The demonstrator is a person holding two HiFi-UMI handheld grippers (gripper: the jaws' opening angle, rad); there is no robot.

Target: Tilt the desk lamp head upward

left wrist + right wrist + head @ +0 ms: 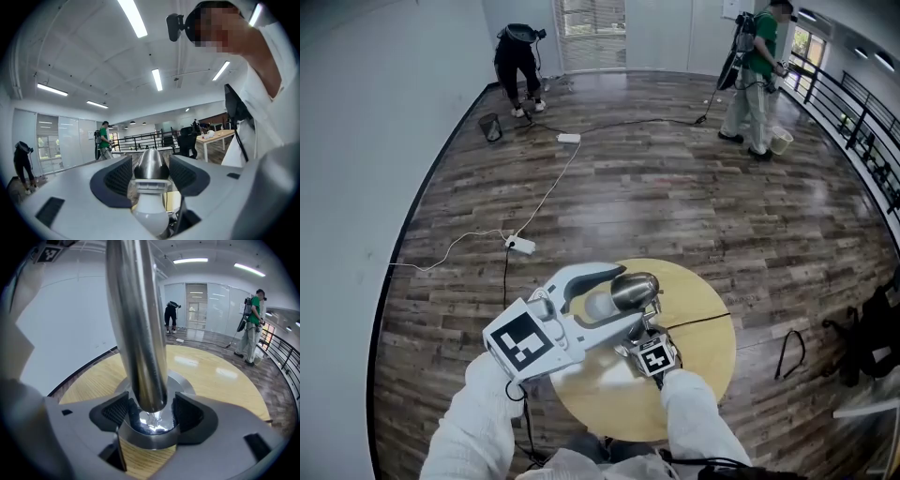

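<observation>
The desk lamp stands on a round wooden table. Its silver cone-shaped head lies between the pads of my left gripper. In the left gripper view both pads press on the lamp head, with the white bulb nearest the camera; the left gripper is shut on it. My right gripper sits low beside the lamp's foot. In the right gripper view the chrome pole rises from the round metal base, and the right gripper is shut around the pole just above that base.
The lamp's black cord runs off the table to the right. A power strip with white cable lies on the wood floor. Two people work at the far end. A black railing and a dark bag stand at right.
</observation>
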